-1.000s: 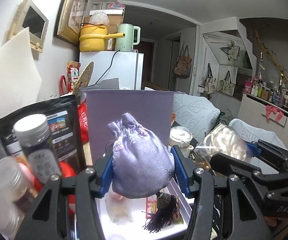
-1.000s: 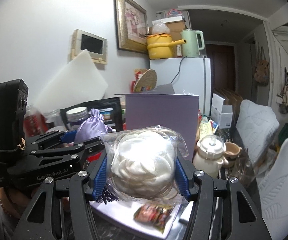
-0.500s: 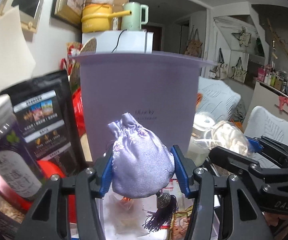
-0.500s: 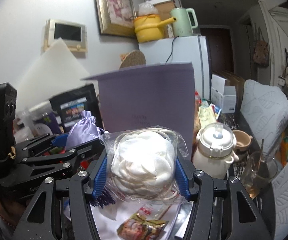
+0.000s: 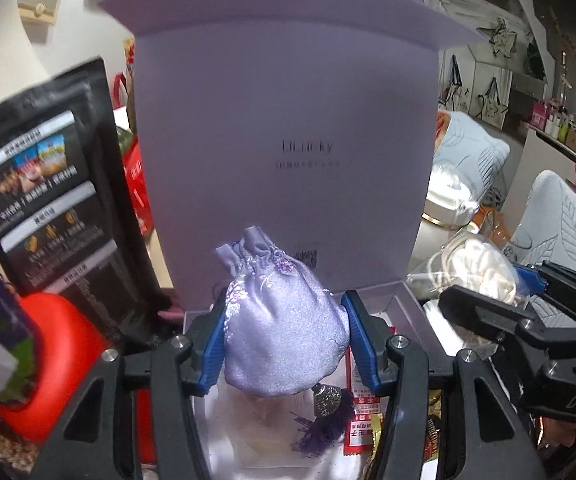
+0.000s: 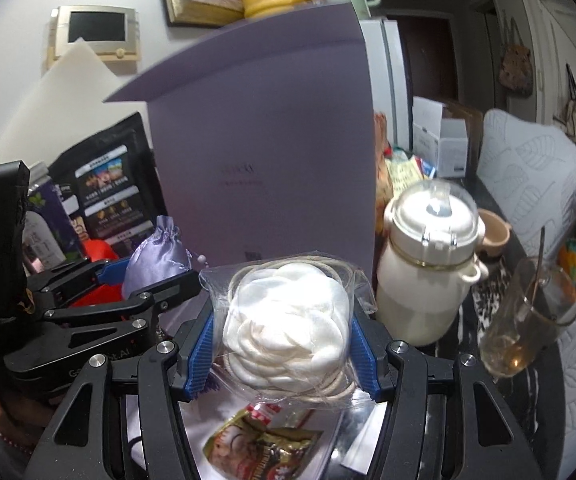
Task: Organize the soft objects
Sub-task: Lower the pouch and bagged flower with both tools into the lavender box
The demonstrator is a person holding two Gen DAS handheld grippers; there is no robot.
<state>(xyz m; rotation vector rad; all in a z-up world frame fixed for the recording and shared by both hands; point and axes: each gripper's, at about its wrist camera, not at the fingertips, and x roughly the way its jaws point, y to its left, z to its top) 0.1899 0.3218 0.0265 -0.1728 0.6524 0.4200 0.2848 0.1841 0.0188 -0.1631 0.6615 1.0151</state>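
My left gripper [image 5: 284, 344] is shut on a lilac satin drawstring pouch [image 5: 280, 332] with a purple tassel, held over the open lilac gift box [image 5: 403, 304], whose upright lid [image 5: 288, 120] fills the view. My right gripper [image 6: 284, 336] is shut on a clear plastic bag of white soft fabric [image 6: 288, 320], held just over the same box beside the left gripper [image 6: 100, 292]. The pouch also shows in the right wrist view [image 6: 156, 260], the bag in the left wrist view [image 5: 475, 268]. Snack packets [image 6: 260, 440] lie inside the box.
A black snack bag [image 5: 48, 188] and a red object [image 5: 60, 360] stand left of the box. A white lidded pot [image 6: 427, 264], a glass cup with a spoon [image 6: 527, 320] and a small bowl [image 6: 491, 236] stand to its right. Quilted chairs [image 6: 527, 176] are further right.
Both grippers have moved forward and down toward the box with their loads; the lid looms much larger and the box floor is closer beneath them.
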